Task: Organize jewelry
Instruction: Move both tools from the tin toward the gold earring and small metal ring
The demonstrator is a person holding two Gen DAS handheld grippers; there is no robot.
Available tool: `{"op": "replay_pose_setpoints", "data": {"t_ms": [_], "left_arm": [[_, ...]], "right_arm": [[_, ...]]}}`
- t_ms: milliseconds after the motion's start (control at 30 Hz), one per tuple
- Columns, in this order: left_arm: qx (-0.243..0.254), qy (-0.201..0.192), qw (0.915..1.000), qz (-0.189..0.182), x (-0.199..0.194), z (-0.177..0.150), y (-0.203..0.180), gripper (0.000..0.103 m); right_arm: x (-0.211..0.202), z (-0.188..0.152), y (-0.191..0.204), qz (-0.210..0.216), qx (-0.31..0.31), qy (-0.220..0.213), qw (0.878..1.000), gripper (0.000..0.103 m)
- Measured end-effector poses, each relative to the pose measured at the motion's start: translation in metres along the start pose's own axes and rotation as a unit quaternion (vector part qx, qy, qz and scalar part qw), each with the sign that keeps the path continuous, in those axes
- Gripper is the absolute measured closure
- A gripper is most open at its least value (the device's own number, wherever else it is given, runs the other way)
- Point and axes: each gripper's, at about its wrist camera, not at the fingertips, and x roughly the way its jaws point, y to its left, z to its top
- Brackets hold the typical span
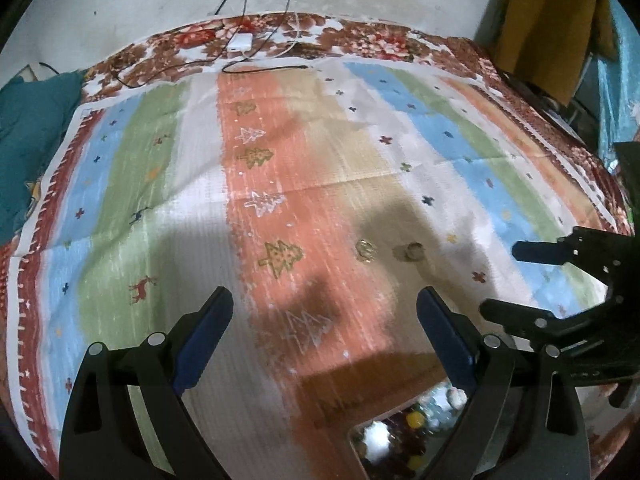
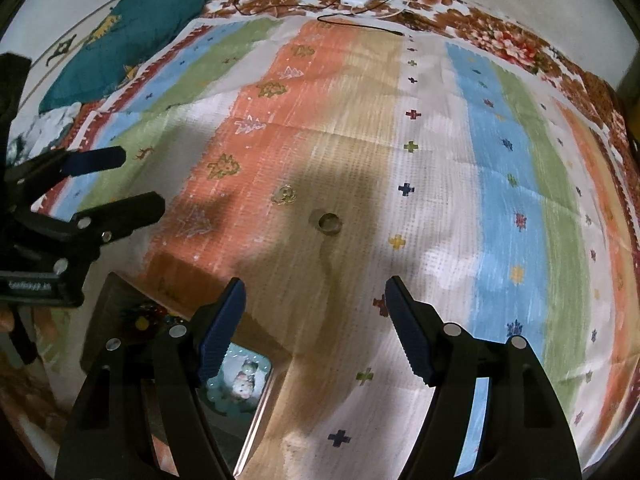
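Observation:
Two small pieces of jewelry lie on the striped cloth (image 1: 280,184): a gold filigree piece (image 1: 365,249) (image 2: 285,195) and, just to its right, a plain ring (image 1: 412,251) (image 2: 329,222). My left gripper (image 1: 323,300) hangs open above the orange stripe, short of both pieces and with nothing between its blue pads. My right gripper (image 2: 316,284) is open too, pointing down, with the ring a little beyond its fingertips. Each gripper shows in the other's view: the right gripper (image 1: 500,280) and the left gripper (image 2: 140,180). A jewelry box (image 1: 404,432) (image 2: 132,312) with coloured beads sits near me.
A tin lid (image 2: 240,376) with a snowman picture lies beside the box. A teal cushion (image 1: 28,132) sits at the left edge. A white charger (image 1: 239,43) and cables lie at the far edge by the wall. A yellow cloth (image 1: 548,20) hangs at the far right.

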Motion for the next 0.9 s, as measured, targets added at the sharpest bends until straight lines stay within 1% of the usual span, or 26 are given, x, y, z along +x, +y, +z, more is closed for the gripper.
{"op": "replay_pose_setpoints", "data": {"t_ms": [67,200,367,500,633,700,733,800,900], "left_arm": [[0.009,-0.001,1.0,0.0,0.004,0.003,0.001,0.012],[0.041,0.0,0.9991,0.005,0.013,0.006,0.001,0.012],[0.068,0.009,0.9976,0.002,0.025,0.009,0.002,0.013],[0.098,0.019,0.9949,-0.018,0.032,0.012,-0.004,0.013],[0.114,0.024,0.9928,-0.029,0.04,0.017,-0.007,0.015],[0.117,0.032,0.9917,-0.041,0.046,0.019,-0.006,0.021],[0.12,0.038,0.9909,-0.049,0.05,0.019,-0.006,0.027],[0.134,0.054,0.9872,-0.068,0.057,0.017,-0.008,0.028],[0.169,0.057,0.9812,-0.074,0.064,0.012,-0.016,0.026]], "right_arm": [[0.003,0.002,-0.001,0.001,-0.007,0.001,1.0,0.031],[0.009,0.004,-0.002,0.003,-0.02,0.006,1.0,0.031],[0.018,0.006,-0.002,0.001,-0.037,0.014,0.999,0.031],[0.025,0.009,-0.002,0.003,-0.047,0.016,0.999,0.031],[0.033,0.014,-0.007,0.011,-0.05,0.022,0.998,0.031],[0.035,0.015,-0.007,0.016,-0.056,0.022,0.998,0.031],[0.036,0.016,-0.007,0.018,-0.062,0.022,0.998,0.031],[0.04,0.017,-0.006,0.019,-0.074,0.023,0.997,0.031],[0.046,0.018,-0.006,0.016,-0.088,0.025,0.996,0.031]]}}
